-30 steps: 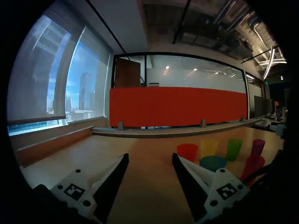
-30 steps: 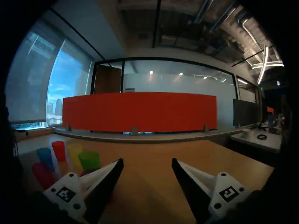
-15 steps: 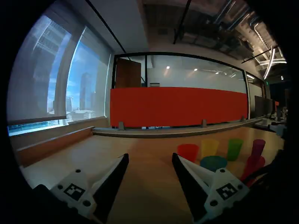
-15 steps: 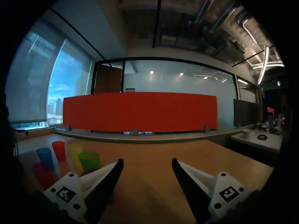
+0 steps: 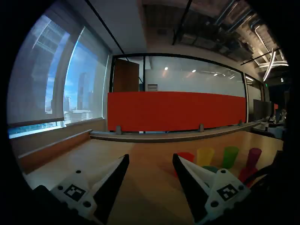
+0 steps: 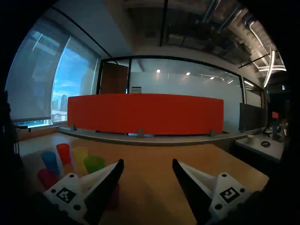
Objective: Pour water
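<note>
Cluster of coloured plastic cups (image 5: 228, 157) right of left tongs (image 5: 150, 155), left of right tongs (image 6: 148, 161); both agape, empty.

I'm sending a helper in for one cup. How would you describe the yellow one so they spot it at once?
On the wooden table before the red divider panel stands a cluster of coloured cups. The yellow cup is in its far row, between the red cup and the green cup, and is the only yellow one.
</note>
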Demonstrator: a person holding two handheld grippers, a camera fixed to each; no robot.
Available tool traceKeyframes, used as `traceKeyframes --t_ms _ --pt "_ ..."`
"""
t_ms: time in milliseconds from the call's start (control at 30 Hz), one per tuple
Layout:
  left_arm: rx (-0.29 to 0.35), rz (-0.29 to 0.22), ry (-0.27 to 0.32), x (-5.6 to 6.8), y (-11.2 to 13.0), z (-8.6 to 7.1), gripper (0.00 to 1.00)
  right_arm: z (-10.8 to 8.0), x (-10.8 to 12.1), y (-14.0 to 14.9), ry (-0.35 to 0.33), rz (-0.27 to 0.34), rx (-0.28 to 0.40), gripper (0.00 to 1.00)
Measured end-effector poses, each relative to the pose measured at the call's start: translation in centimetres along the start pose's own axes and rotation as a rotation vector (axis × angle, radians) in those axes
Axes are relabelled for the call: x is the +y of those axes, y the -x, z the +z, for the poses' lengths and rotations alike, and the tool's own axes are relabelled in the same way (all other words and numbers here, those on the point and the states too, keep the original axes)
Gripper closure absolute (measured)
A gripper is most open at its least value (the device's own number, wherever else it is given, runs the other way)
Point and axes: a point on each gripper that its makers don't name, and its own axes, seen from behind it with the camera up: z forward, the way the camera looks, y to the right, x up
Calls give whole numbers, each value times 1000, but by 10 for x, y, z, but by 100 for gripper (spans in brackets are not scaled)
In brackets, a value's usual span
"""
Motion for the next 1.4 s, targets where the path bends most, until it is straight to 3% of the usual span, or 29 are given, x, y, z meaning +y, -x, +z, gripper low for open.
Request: traceKeyframes --t_ms 500,867,1167,1400 --pt "-22 43 100 23 -60 15 15 20 21 -77 -21 22 -28 0" --pt "-38 51 120 18 -115 31 15 29 18 -124 -60 15 -28 0" --pt "-11 40 161 24 -169 39 15 29 9 -151 -89 -14 -29 0" --pt "-28 42 194 31 -174 42 15 29 8 -160 -106 -10 -20 0"
